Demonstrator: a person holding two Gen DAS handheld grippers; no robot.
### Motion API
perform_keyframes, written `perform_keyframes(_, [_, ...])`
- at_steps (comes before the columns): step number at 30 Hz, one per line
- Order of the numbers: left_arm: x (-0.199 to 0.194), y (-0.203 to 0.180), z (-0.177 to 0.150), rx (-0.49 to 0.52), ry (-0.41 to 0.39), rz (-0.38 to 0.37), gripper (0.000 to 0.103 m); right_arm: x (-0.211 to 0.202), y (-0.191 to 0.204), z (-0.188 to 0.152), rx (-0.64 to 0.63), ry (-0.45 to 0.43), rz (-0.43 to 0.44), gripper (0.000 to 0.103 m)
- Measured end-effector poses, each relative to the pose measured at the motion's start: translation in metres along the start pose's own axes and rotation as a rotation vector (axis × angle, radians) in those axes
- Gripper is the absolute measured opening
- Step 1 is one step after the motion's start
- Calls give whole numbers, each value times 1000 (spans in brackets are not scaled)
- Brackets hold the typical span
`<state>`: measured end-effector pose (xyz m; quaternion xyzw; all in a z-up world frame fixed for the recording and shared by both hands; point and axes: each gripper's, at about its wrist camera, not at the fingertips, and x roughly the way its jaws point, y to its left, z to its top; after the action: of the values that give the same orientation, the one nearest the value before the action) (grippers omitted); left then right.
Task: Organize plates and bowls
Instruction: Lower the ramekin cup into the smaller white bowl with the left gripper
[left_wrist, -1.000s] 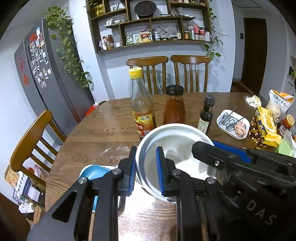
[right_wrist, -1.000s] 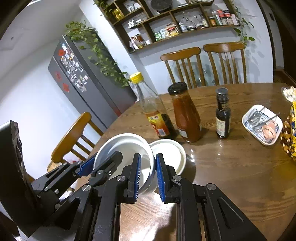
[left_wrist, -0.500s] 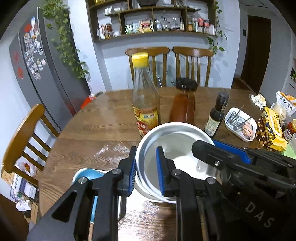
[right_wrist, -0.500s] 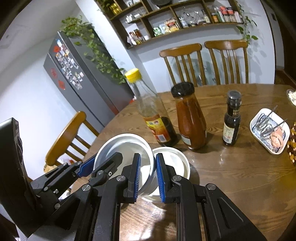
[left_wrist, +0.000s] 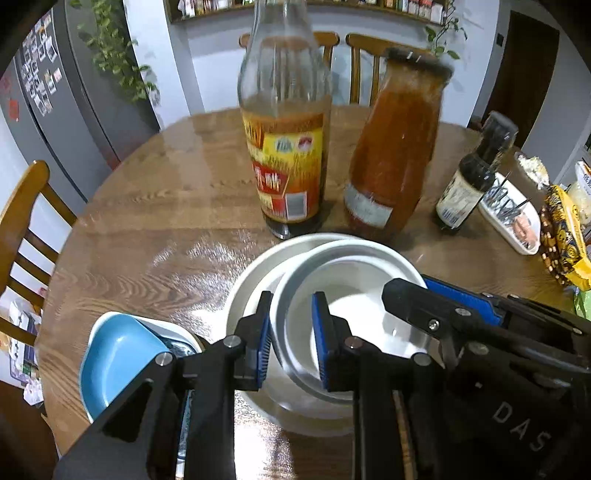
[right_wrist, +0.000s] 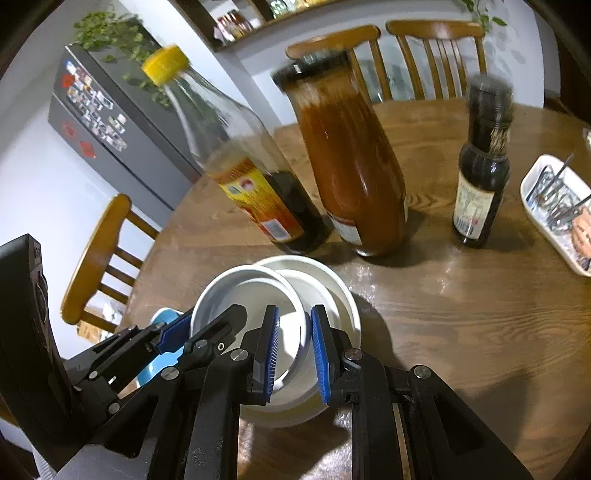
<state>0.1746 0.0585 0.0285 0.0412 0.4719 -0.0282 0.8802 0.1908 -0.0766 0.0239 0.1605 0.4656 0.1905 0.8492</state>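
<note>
Both grippers have lowered the white bowl onto the plate before the bottles. The left gripper and right gripper clamp its opposite rims. Release remains; the blue bowl waits nearby.

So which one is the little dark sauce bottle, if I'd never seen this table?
Start at the round wooden table and find the three bottles standing in a row behind the white bowls. The small dark bottle is the rightmost, next to the red sauce jar. It is the shortest, with a black cap and pale label.
</note>
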Motion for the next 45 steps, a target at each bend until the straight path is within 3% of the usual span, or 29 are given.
perform_keyframes(12, [17, 6, -2, -21, 46, 4, 20, 15, 4, -3, -25, 34, -16, 20])
perform_keyframes(45, [19, 3, -5, -3, 28, 7, 26, 19, -4, -4, 22, 44, -22, 21])
